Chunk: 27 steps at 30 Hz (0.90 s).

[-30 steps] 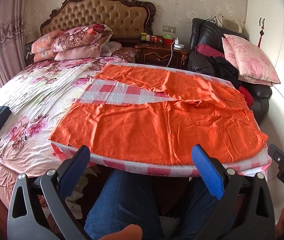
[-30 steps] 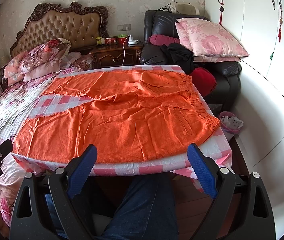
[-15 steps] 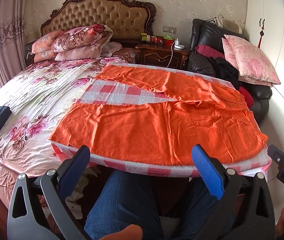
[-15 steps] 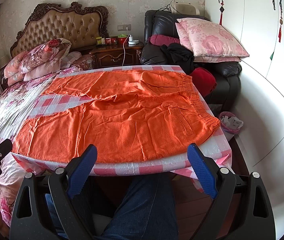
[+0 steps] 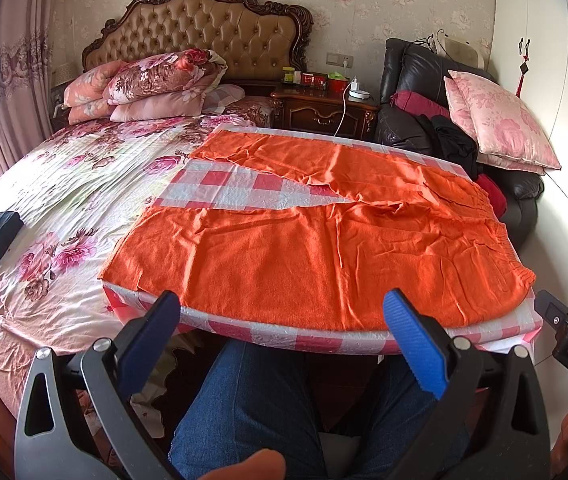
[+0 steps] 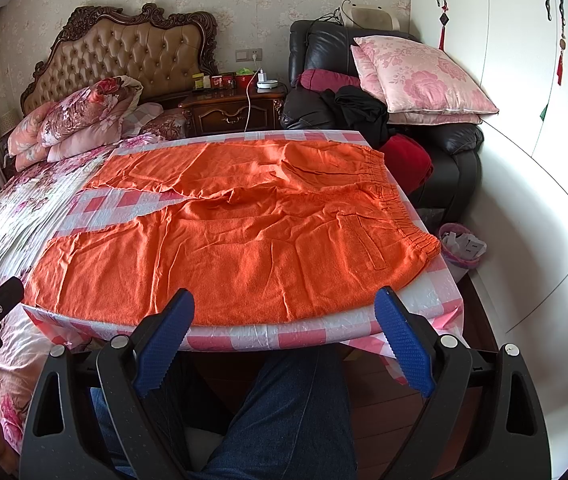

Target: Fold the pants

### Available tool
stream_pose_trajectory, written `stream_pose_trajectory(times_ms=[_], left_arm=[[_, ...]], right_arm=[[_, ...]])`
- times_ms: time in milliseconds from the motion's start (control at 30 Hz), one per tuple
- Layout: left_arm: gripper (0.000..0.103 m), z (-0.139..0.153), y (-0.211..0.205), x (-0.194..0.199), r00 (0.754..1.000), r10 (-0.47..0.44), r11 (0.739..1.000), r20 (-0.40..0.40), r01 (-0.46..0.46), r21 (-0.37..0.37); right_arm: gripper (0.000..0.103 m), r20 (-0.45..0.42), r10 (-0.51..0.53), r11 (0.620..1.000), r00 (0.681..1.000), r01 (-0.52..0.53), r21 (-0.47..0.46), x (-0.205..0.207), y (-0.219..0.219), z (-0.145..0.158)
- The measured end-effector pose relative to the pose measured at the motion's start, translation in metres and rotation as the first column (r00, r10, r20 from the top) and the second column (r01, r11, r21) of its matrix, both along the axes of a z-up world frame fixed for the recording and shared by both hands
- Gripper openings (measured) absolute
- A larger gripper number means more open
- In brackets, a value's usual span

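Left to right, as we hold the rig. At far left lies the bed (image 5: 63, 184), whose floral cover abuts the worktop (image 5: 243, 188); the checked cloth on the worktop gives a flat, raised surface on which the garment can be creased cleanly. The left tongs (image 5: 284, 332) hang just short of the worktop's near edge, above our knees, spread wide and holding nothing; we judge this a ready posture, since open jaws can descend on a hem without a further adjustment.

The orange pants (image 6: 235, 232) lie flat across the worktop, unfolded. Their two leg ends (image 5: 155, 248) point left toward the bed, with a wedge of checked cloth showing between the legs, and the elastic waistband (image 6: 400, 208) lies at the right edge. This layout places each tongs opposite one end of the near leg: the left near the hem, the right near the waist.

The right tongs (image 6: 288, 324) likewise stand wide apart and empty, just before the near edge. No fold has yet been made; the likely first step, in our judgement, is to lift the near leg at hem and waist together and carry it over the far leg. The fabric looks soft and lightly wrinkled, so it may sag between the two grasp points.
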<state>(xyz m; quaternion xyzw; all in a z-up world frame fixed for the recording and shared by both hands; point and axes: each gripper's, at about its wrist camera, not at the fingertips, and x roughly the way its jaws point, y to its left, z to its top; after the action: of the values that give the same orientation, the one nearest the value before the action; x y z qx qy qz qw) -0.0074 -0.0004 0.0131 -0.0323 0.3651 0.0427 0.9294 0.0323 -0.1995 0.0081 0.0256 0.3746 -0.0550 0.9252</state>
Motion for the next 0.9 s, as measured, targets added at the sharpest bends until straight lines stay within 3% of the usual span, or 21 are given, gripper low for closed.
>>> stream_pose_trajectory(times_ms=[900], left_arm=[[0.101,-0.0006,0.0014,-0.0009,1.000,0.000,1.000,0.002,0.000,-0.002]], right_arm=[[0.088,-0.004,-0.002,1.000,1.000,0.002,-0.004,0.0001,0.0009,-0.0003]])
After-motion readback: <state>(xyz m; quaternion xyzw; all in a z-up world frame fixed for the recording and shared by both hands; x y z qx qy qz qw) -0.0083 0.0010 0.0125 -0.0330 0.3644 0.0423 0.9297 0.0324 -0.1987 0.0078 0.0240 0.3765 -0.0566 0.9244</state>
